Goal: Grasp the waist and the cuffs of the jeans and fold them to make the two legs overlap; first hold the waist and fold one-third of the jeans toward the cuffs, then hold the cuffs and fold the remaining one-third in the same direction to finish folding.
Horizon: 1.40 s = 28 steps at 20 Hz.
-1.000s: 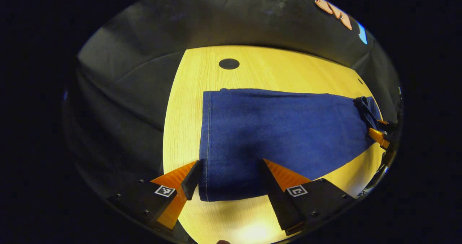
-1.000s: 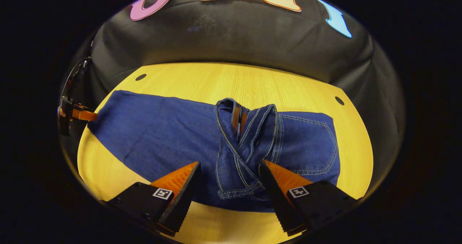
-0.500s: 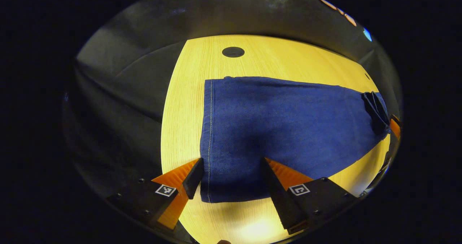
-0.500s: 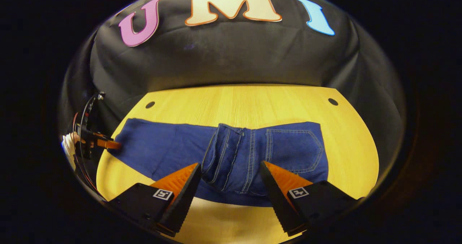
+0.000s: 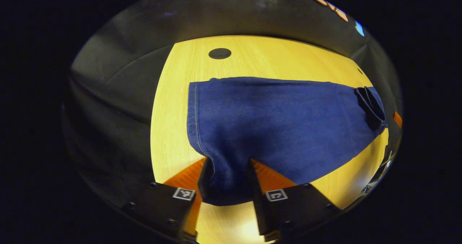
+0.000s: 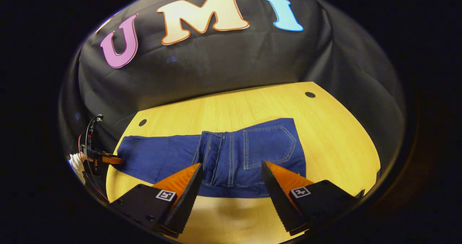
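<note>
Now my left tongs (image 5: 225, 181) are pinching the cuff end of the jeans (image 5: 281, 121). Both fingers press on the blue cloth, and it bunches up between them. From there the jeans stretch away flat across the yellow counter (image 5: 173, 103). At the far right of the left gripper view, the waist part lies folded back on top.

My right tongs (image 6: 231, 186) are wide open. They hold nothing. They hang just above the near edge of the jeans (image 6: 231, 157), in front of the folded waist part. A back pocket (image 6: 269, 144) faces up there, a little to the right of the gap between my fingers. I cannot tell if the tips touch the cloth.

Far off on the left of the right gripper view I can see my left tongs (image 6: 112, 160) at the cuff end.
</note>
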Each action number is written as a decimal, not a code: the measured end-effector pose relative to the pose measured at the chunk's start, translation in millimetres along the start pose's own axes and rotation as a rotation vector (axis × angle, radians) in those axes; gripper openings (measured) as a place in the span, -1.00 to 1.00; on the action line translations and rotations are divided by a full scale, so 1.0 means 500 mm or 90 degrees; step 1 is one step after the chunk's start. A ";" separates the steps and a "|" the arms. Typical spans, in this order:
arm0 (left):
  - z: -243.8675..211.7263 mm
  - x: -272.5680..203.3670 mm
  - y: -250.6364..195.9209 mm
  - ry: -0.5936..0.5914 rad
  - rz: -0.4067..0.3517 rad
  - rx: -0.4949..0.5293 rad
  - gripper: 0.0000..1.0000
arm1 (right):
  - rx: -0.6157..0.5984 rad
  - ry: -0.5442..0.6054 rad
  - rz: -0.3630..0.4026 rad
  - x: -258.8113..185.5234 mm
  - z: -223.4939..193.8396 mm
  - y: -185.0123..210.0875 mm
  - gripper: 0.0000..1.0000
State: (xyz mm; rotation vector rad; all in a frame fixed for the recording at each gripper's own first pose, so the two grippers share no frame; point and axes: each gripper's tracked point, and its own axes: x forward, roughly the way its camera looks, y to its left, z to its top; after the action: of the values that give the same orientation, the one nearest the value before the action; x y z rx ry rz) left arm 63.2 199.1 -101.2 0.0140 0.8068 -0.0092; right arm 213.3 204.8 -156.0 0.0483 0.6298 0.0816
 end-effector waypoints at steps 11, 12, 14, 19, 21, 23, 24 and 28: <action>0.015 -0.004 -0.025 -0.054 -0.055 -0.093 -1.00 | 0.045 -0.020 -0.081 -0.116 -0.019 -0.086 0.87; 0.016 -0.007 -0.025 -0.053 -0.050 -0.094 -1.00 | 0.045 -0.019 -0.087 -0.122 -0.018 -0.092 0.98; 0.022 -0.011 -0.028 -0.053 -0.045 -0.090 -1.00 | 0.044 -0.020 -0.096 -0.132 -0.013 -0.101 0.89; 0.065 -0.058 -0.059 -0.077 -0.055 -0.111 -1.00 | 0.039 -0.017 -0.097 -0.134 -0.010 -0.106 0.98; 0.091 -0.092 -0.085 -0.099 -0.067 -0.108 -1.00 | 0.032 -0.017 -0.098 -0.135 -0.009 -0.110 0.98; 0.117 -0.124 -0.118 -0.120 -0.078 -0.105 -1.00 | 0.028 -0.017 -0.096 -0.141 -0.011 -0.127 0.98; 0.141 -0.141 -0.141 -0.140 -0.090 -0.107 -1.00 | 0.026 -0.018 -0.094 -0.144 -0.012 -0.133 0.98; 0.217 -0.201 -0.247 -0.183 -0.132 -0.109 -1.00 | 0.024 -0.024 -0.079 -0.151 -0.016 -0.173 0.98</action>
State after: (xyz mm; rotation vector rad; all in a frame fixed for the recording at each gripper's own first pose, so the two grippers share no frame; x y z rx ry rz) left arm 70.4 74.4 45.5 -0.2292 0.5169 -0.1354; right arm 153.2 112.1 -124.3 0.0463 0.5954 -0.0509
